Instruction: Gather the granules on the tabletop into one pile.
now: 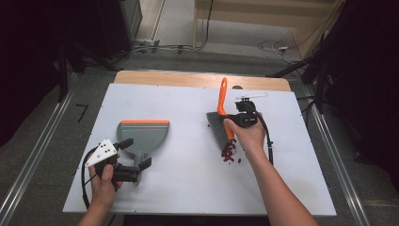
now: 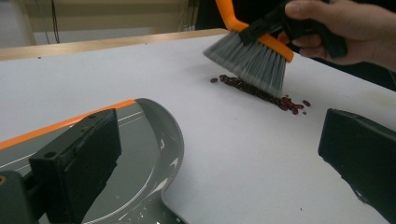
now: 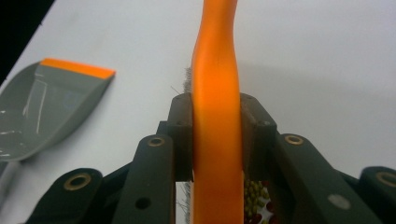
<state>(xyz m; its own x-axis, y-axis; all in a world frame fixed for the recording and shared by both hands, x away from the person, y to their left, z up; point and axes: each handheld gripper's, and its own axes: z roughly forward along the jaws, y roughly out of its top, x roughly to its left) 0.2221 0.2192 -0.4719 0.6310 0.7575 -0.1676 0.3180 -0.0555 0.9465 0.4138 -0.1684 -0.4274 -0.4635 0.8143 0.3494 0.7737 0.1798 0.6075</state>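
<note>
High view: right gripper (image 1: 234, 117) clenched on the brush (image 1: 219, 123), bristles at the beans (image 1: 229, 152) mid-bench; left gripper (image 1: 135, 153) spread around the dustpan (image 1: 142, 135) handle, not squeezing. A hard sweep could scatter beans, and the loose dustpan might slide.

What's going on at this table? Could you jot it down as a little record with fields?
Work in hand: sweeping spilled beans
Right gripper: shut on the brush, clamped on its orange handle
Brush bristles: touching the beans
Beans: dark red, in a loose line on the white table
Left gripper: open, jaws either side of the dustpan's handle
Dustpan: grey with an orange lip, lying flat, apart from the beans
</note>
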